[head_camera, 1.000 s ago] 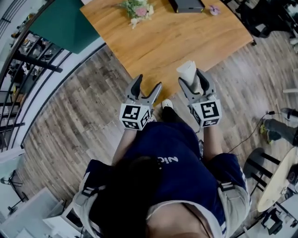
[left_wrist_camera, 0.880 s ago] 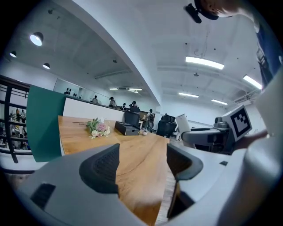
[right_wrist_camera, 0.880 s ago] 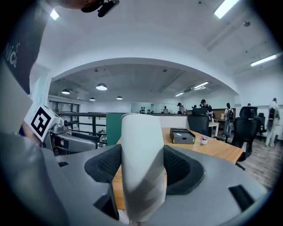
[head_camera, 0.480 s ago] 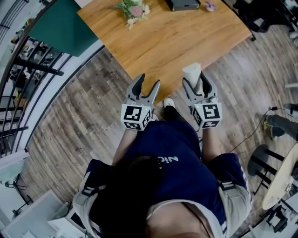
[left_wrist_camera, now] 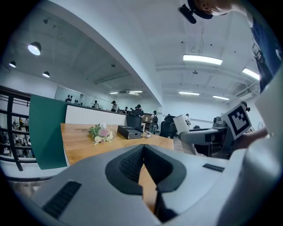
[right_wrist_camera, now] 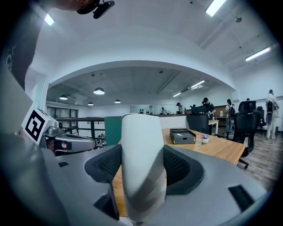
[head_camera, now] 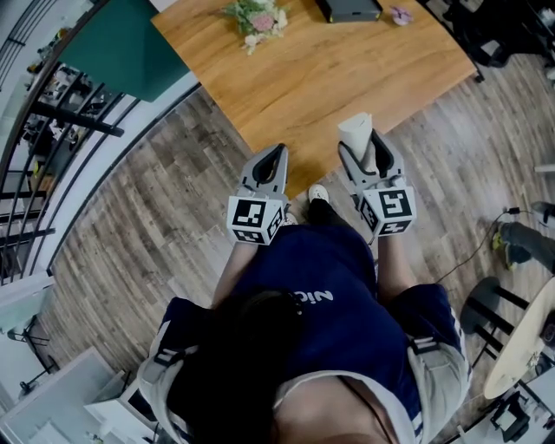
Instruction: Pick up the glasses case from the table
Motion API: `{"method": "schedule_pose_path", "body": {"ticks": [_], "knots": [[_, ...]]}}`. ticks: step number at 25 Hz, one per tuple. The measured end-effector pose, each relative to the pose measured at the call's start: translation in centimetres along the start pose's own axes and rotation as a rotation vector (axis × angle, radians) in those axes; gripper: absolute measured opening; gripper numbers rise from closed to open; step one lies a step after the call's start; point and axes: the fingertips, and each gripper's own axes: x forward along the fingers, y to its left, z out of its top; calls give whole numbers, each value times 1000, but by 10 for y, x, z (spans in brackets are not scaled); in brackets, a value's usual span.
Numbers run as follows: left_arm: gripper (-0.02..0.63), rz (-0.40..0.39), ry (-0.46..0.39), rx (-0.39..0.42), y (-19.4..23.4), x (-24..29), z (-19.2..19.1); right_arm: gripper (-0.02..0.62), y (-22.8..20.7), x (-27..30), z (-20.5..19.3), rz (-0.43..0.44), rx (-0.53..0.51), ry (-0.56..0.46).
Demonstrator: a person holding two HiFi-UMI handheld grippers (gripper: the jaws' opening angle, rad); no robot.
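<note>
The white glasses case (head_camera: 355,132) stands upright between the jaws of my right gripper (head_camera: 368,146), which is shut on it, just off the near corner of the wooden table (head_camera: 347,69). In the right gripper view the case (right_wrist_camera: 141,163) fills the gap between both pads. My left gripper (head_camera: 272,158) hangs beside it to the left, over the floor at the table's corner, shut with nothing in it. In the left gripper view its fingertips (left_wrist_camera: 143,149) meet, and the case (left_wrist_camera: 181,124) shows off to the right.
On the table's far side lie a small bunch of flowers (head_camera: 257,17), a dark flat box (head_camera: 349,9) and a small purple thing (head_camera: 399,16). A green panel (head_camera: 121,48) and a black railing (head_camera: 43,113) stand to the left. Office chairs (head_camera: 499,35) are behind the table.
The left gripper's jaws have gone from wide open to shut, with nothing between them. The right gripper keeps its hold on the case and has hardly moved.
</note>
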Motion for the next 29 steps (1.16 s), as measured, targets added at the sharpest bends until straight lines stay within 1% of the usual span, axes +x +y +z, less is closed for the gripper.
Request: {"method": "schedule_pose_path", "body": {"ticks": [14, 21, 29], "knots": [[3, 13, 1, 11, 4, 12, -1, 301, -9, 12, 2, -9, -28, 5], [3, 34, 6, 4, 11, 11, -3, 301, -9, 15, 3, -6, -47, 11], [3, 38, 13, 11, 11, 11, -4, 302, -10, 16, 4, -5, -47, 20]]}}
